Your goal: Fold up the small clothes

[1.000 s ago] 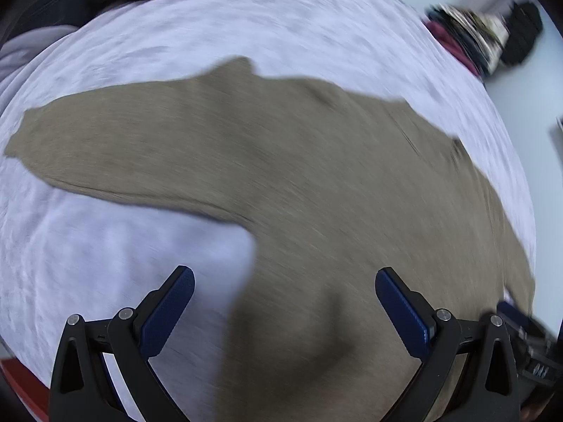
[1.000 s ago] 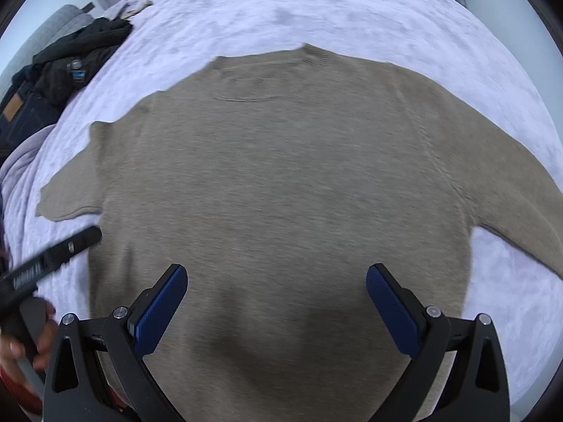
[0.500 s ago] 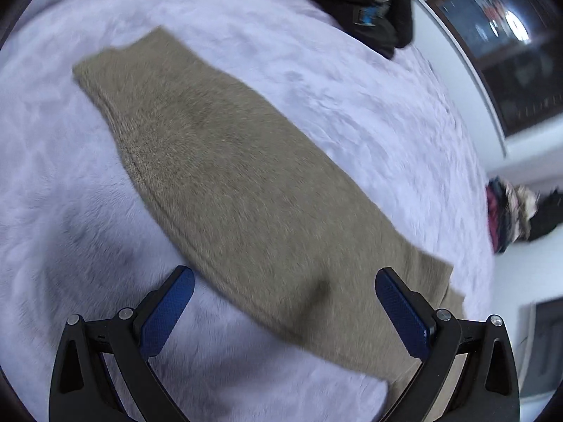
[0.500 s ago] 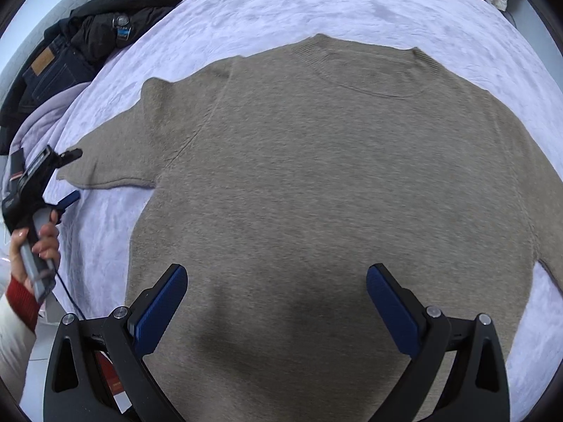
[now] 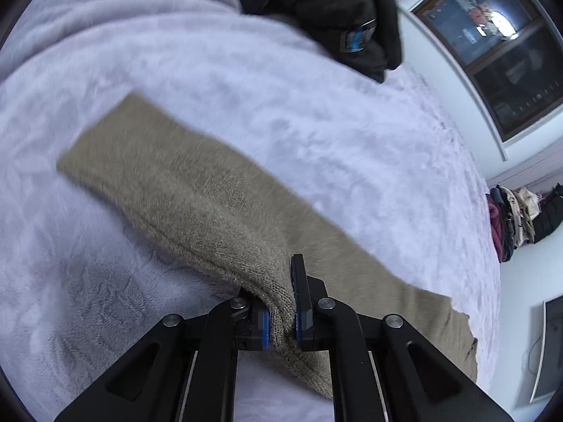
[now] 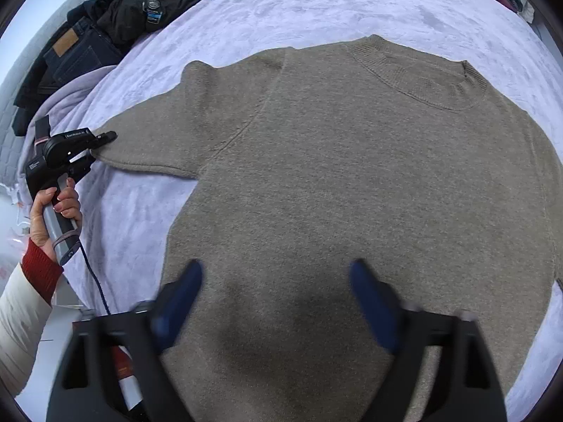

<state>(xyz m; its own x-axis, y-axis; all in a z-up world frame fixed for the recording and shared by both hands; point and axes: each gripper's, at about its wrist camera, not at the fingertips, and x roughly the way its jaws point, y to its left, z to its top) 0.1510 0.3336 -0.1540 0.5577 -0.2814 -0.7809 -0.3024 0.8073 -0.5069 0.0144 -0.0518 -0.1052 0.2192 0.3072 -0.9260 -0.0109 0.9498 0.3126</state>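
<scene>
A taupe knit sweater [image 6: 352,176] lies flat on a pale lilac bedspread [image 6: 316,3], its neck at the far side. Its left sleeve [image 5: 197,193] stretches across the left wrist view. My left gripper [image 5: 279,311] is shut on the near edge of that sleeve, pinching a fold of knit between its blue pads. It also shows in the right wrist view [image 6: 102,139], at the sleeve's cuff end. My right gripper [image 6: 278,302] hovers open over the sweater's lower body, its blue fingers [image 6: 183,295] blurred with motion.
A pile of dark clothes and jeans [image 6: 116,17] lies at the bed's far left corner, also in the left wrist view [image 5: 334,10]. More folded clothes [image 5: 517,214] are stacked at the right. A window [image 5: 492,45] is behind the bed.
My left gripper has swung from the sweater's body to the left sleeve and shut on it. My right gripper's fingers have come closer together over the body.
</scene>
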